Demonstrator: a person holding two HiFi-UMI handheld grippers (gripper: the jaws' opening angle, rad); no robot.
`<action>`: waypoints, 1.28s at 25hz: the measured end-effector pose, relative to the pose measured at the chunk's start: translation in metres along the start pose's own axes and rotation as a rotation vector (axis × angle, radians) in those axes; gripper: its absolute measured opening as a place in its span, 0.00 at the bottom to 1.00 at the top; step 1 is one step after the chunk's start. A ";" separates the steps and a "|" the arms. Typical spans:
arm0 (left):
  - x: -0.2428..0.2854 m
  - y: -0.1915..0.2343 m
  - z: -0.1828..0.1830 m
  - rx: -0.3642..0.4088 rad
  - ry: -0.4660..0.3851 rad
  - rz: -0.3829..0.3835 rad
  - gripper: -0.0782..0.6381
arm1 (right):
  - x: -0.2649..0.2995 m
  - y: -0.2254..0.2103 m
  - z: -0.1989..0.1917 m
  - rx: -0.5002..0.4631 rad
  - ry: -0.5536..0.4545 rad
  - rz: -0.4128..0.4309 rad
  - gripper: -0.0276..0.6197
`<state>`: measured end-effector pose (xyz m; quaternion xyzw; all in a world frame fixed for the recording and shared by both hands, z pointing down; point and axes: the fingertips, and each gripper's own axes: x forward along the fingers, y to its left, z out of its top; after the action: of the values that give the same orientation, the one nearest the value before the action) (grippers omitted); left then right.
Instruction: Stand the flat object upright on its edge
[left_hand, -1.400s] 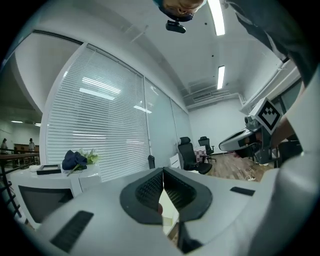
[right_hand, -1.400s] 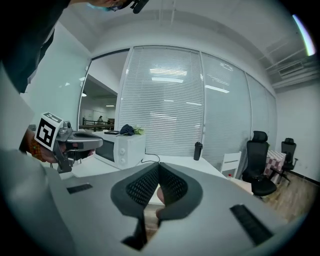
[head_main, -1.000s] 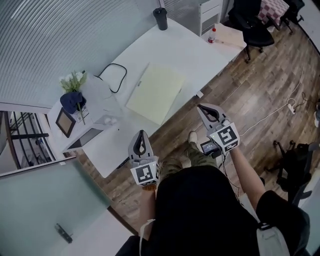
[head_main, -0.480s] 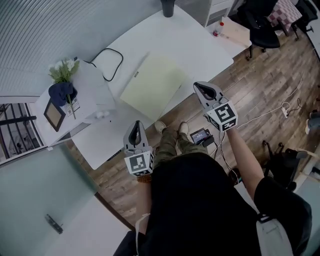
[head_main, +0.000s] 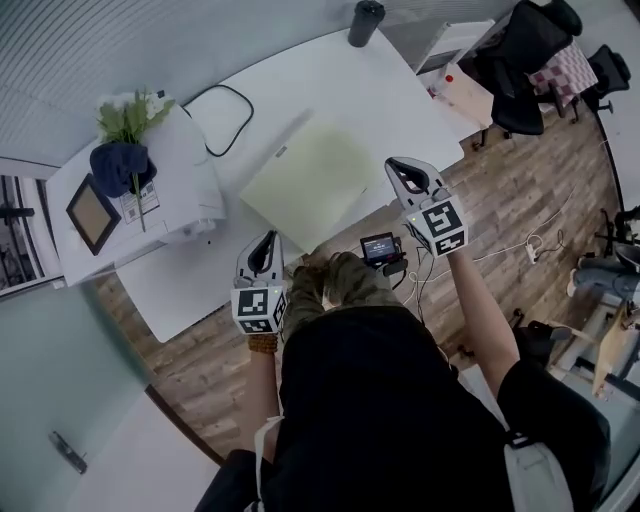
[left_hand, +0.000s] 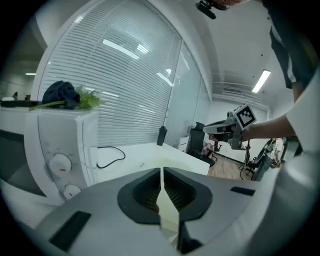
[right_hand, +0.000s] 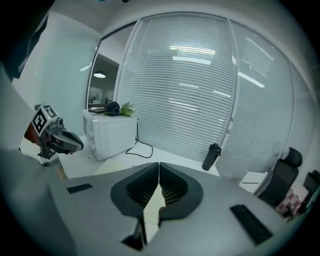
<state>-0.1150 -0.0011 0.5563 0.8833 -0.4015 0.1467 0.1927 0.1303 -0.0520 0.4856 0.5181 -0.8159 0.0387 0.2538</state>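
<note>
A flat pale yellow-green sheet (head_main: 312, 183) lies on the white table (head_main: 340, 90), near its front edge. My left gripper (head_main: 266, 241) is shut and empty, over the table's front edge left of the sheet. The right gripper (head_main: 399, 167) is shut and empty too, just off the sheet's right corner at the table edge. In the left gripper view the jaws (left_hand: 161, 172) meet tip to tip, with the sheet (left_hand: 167, 161) beyond them and the right gripper (left_hand: 235, 127) at the right. The right gripper view shows its jaws (right_hand: 158, 165) closed, the sheet (right_hand: 112, 166) low on the left.
A white microwave (head_main: 150, 205) with a plant (head_main: 128, 120) and a dark bundle on top stands at the table's left end; a black cable (head_main: 232, 105) loops beside it. A dark bottle (head_main: 365, 22) stands at the far edge. Office chairs (head_main: 525, 45) and wood floor (head_main: 500, 200) lie to the right.
Both grippers have come closer to the table's front edge, the left one sinking and the right one reaching the sheet's right corner. Both stay shut.
</note>
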 end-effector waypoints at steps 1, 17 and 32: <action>0.001 0.006 -0.006 -0.030 0.012 0.003 0.12 | 0.007 0.000 -0.002 -0.027 0.021 0.002 0.05; 0.041 0.026 -0.084 -0.576 0.175 0.122 0.30 | 0.128 -0.027 -0.100 -0.038 0.301 0.347 0.05; 0.061 0.024 -0.129 -0.743 0.271 0.213 0.35 | 0.170 -0.017 -0.165 0.074 0.483 0.559 0.26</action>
<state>-0.1080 0.0039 0.7010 0.6796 -0.4873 0.1259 0.5337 0.1504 -0.1463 0.7024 0.2601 -0.8406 0.2571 0.3996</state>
